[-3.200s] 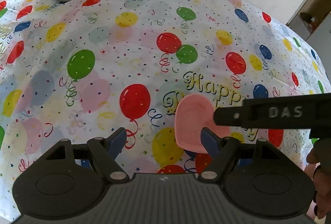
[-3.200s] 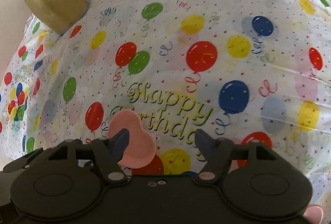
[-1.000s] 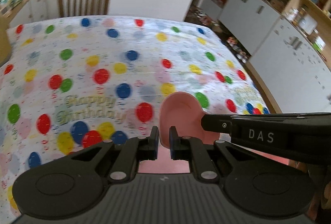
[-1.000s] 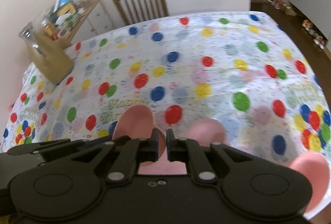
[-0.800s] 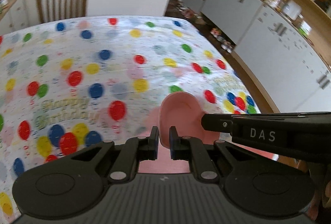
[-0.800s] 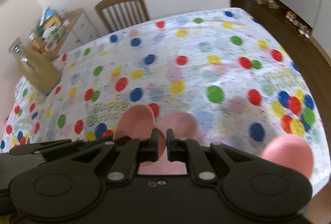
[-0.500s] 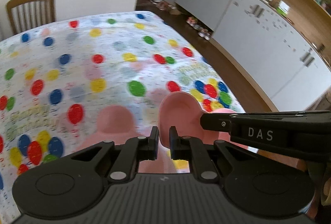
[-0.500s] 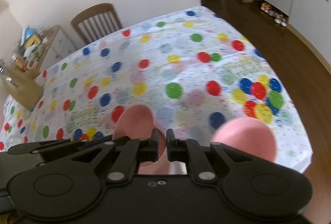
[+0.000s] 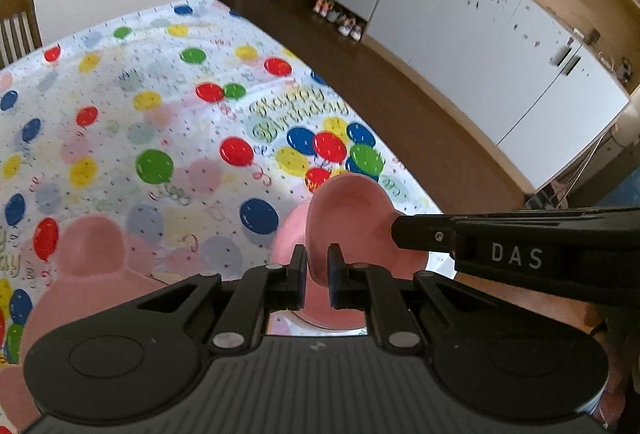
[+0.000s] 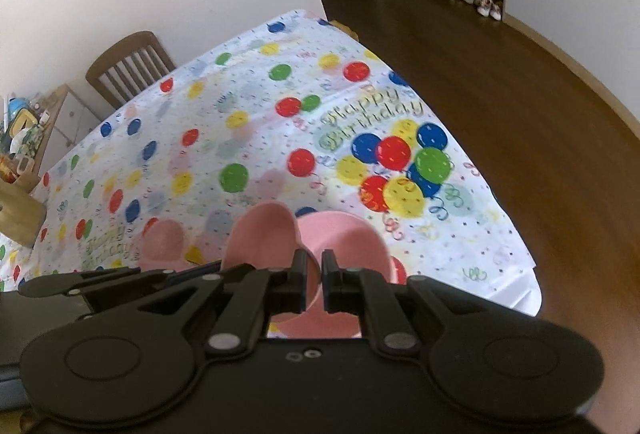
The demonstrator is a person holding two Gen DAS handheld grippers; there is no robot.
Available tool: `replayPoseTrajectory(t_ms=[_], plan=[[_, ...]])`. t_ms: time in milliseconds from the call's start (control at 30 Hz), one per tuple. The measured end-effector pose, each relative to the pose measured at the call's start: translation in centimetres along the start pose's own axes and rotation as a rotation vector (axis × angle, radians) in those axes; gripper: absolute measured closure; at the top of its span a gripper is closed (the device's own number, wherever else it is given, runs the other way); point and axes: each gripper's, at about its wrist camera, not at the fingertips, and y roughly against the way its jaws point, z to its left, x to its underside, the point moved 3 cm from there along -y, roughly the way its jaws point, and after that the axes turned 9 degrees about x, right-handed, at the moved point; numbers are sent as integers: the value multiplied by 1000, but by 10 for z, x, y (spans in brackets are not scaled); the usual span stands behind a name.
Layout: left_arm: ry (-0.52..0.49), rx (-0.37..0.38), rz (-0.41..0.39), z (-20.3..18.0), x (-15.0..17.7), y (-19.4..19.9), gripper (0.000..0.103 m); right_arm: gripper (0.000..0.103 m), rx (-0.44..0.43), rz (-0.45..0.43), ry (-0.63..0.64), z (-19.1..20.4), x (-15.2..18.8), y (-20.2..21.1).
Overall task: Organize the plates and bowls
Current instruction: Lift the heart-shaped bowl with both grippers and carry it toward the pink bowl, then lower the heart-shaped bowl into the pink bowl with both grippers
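Since a second ago both views have swung away from the chair side of the table toward the white cabinets, and a second pink dish and a large pink plate have come into sight beneath the carried one. The left gripper (image 9: 317, 266) is closed tight on the rim of a pink heart-shaped dish (image 9: 352, 218), low and centre-right in the left view. The right gripper (image 10: 314, 270) is likewise clamped on the same dish (image 10: 264, 238), seen low centre in the right view. So the dish hangs between the two tools above the tablecloth (image 9: 120, 121).

In the left view the right tool's black arm crosses from the right edge and covers part of the dish's lobe. Just under and behind the dish lies another pink dish (image 10: 344, 234), close to the table's near corner; whether the two touch cannot be told. A large pink plate (image 9: 88, 258) fills the lower left of the left view, half hidden by the gripper body.

The cloth is white with coloured balloons and "Happy Birthday" lettering. A wooden chair (image 10: 128, 67) stands at the far end. Dark wood floor (image 10: 520, 93) runs to white cabinets (image 9: 460, 13) along the upper right, with shoes (image 9: 340, 19) lined at their foot.
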Motion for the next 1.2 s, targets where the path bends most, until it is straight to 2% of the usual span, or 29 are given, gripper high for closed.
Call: replayPoseTrajectory(t_ms=[267,600,700,800,1100,1200], plan=[[20,-50,80,8,10,-38,93,97,-16,81,13,-13,6,-40],[20,-67,123,9,17,-53,93,96,-18,131,48,-15,11,-58],[24,-70,132,10,19,-56,93,93,-23,136,52,-16,12,-59],[19,-74,139,8,20,-59,93,86,-29,146,54,-16,13,-60],[23,-66,133,6,22,-58,93,82,-16,148,49,-15,15,-58],[41,-56,126,8,22,-55,93,75,-24,141,45,-15,15,-55]])
